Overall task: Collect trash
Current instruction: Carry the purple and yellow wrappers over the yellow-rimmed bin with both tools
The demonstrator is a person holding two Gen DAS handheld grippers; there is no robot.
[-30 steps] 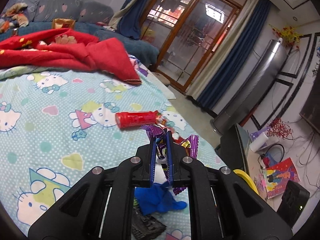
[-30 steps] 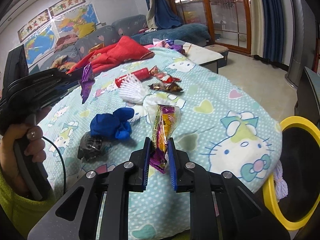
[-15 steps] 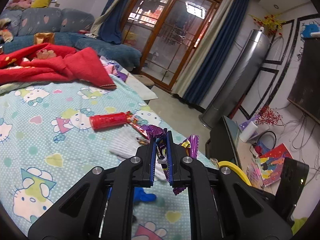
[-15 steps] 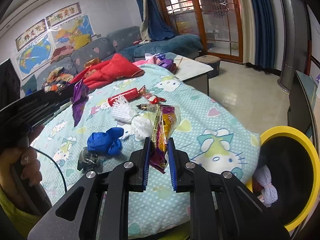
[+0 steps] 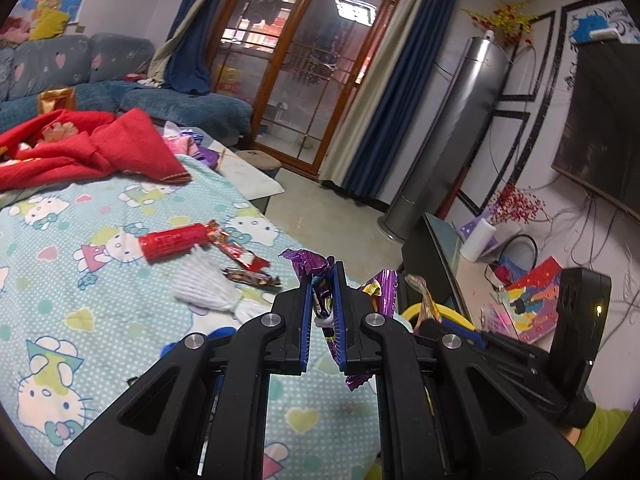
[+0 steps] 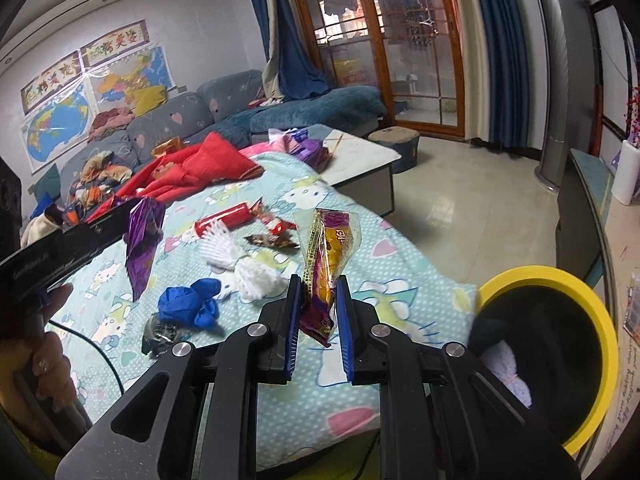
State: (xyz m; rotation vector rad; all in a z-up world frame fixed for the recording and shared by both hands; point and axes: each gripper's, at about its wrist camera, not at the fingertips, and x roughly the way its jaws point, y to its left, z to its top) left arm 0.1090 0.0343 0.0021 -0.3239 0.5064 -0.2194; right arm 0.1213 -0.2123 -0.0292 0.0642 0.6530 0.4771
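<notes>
Left gripper point(image 5: 323, 312) raised over the bedsheet point(image 5: 120, 304), clamped on a purple wrapper point(image 5: 308, 266). Right gripper point(image 6: 318, 320) level beside the yellow-rimmed bin point(image 6: 604, 356), pinching a yellow-purple snack packet point(image 6: 326, 264).

A purple foil wrapper point(image 5: 320, 280) is seen crumpled, upright, centre of the left wrist view. A yellow/purple clear packet point(image 6: 326, 256) stands upright mid-frame, right wrist view. Left of centre on the sheet are seen a red tube point(image 6: 226, 218), red wrapper point(image 6: 274, 222), brown wrapper point(image 6: 272, 241), white tassels point(image 6: 240, 260), blue glove point(image 6: 190, 302) & a dark scrap point(image 6: 158, 330). A yellow-rimmed bin point(image 6: 600, 320) is seen lower right.
</notes>
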